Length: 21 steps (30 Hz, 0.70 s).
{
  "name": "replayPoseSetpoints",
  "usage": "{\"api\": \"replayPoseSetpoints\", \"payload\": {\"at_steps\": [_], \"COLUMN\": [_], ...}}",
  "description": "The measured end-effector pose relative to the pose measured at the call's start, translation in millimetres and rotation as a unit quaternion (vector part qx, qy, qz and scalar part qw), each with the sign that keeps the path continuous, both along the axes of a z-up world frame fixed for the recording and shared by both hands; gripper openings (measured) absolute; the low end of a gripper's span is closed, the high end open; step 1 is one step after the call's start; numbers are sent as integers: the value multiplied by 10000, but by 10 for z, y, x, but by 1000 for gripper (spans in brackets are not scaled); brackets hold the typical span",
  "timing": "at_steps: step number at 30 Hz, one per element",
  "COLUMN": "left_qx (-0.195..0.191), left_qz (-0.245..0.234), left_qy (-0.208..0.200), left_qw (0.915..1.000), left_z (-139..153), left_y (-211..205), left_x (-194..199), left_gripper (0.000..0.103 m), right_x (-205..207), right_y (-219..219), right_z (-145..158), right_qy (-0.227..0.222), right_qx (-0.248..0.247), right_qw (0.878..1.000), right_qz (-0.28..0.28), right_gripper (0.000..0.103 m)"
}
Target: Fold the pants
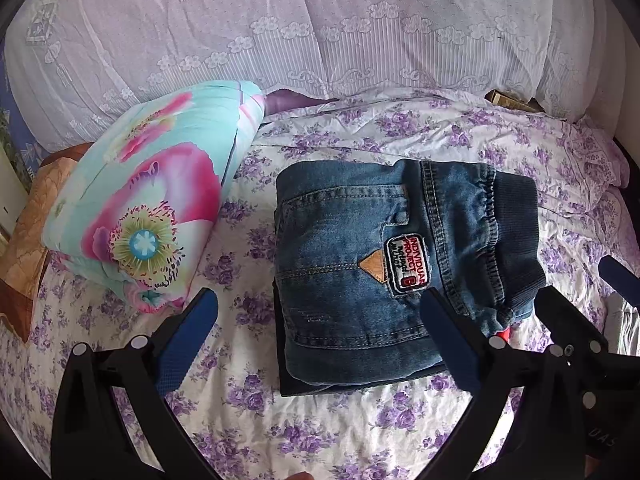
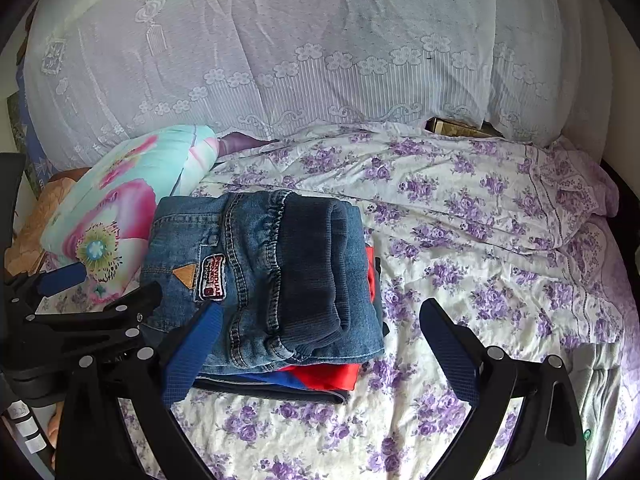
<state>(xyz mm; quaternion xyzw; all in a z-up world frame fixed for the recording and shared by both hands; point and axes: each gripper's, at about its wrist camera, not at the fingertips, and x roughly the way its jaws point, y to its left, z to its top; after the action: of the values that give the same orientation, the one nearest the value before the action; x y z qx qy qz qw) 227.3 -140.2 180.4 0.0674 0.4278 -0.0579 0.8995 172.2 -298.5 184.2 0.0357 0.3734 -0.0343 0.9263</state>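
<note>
The folded jeans (image 1: 384, 264) sit on a small clothes stack on the floral bedsheet (image 1: 320, 432), beside the flowered pillow (image 1: 148, 200). Left gripper (image 1: 320, 344) and right gripper (image 2: 320, 356) both gape empty. Just pat the edges square. Can't really tell what the red garment (image 2: 328, 376) underneath is.

A white sheet with purple flowers (image 1: 360, 432) covered the bed. A rolled turquoise quilt with big pink poppies (image 1: 152, 196) lay on it, beside an orange-brown blanket (image 1: 28, 248). Behind hung a pale lace cover (image 2: 320, 40), with something gold-brown (image 2: 452, 128) tucked under its edge.
</note>
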Motion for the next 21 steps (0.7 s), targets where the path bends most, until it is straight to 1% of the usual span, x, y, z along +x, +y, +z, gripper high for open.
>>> {"api": "replayPoseSetpoints", "payload": {"at_steps": [21], "left_qx": [11], "left_qz": [13], "left_qy": [115], "left_qw": [9999], "left_z": [-82], "left_y": [-8], "left_x": [16], "left_gripper": [98], "right_x": [10], "right_y": [-19], "right_z": [-67], "right_qy": [69], "right_qx": [74], "right_qw": [9999], "right_qz": [-56], "right_gripper": [100]}}
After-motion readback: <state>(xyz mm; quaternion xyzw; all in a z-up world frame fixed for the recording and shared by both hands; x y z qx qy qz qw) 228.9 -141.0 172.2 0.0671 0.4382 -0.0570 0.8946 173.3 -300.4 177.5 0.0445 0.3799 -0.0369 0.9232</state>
